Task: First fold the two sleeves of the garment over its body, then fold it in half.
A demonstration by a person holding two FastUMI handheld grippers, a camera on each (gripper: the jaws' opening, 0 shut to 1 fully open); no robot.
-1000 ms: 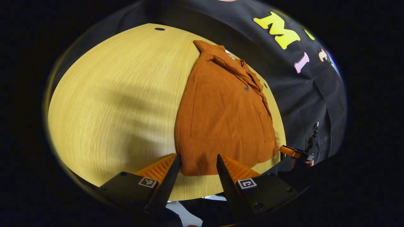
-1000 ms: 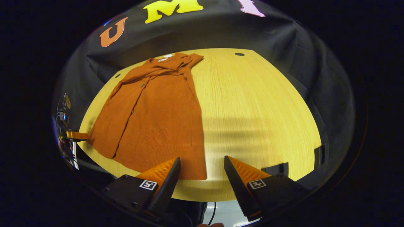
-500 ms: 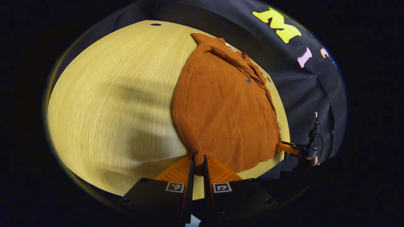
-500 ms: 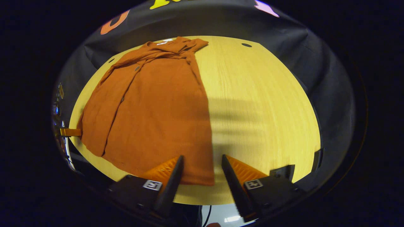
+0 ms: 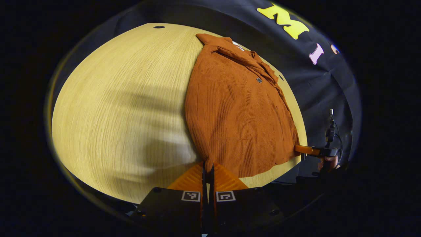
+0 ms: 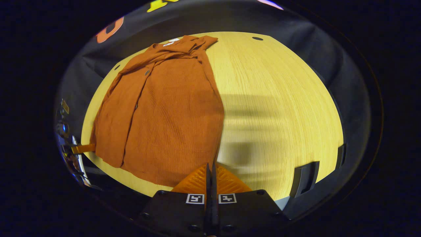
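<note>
we see a rust-orange button-front garment (image 5: 236, 108) lying flat on the pale wood counter (image 5: 125, 98), its collar toward the booth wall and its hem toward us. both sleeves already lie folded over the body, bunched just below the collar. a dark button (image 5: 259, 80) shows on the placket in the left gripper view.

in the left gripper view the left claw (image 5: 207, 169) is closed, its two fingers pressed together on the hem corner of the garment at the counter's near edge; the cloth gathers into a small pinch right at the tips. farther off in that view, at the garment's other hem corner, we see the other claw reaching in sideways with a hand (image 5: 329, 162) behind it.

in the right gripper view the right claw (image 6: 211, 169) is likewise closed, and it seems to have the opposite hem corner pinched between its fingers, though the cloth at the tips is thin and hard to make out. the counter's bare wood stretches to the right of the garment (image 6: 164, 108) there.
</note>
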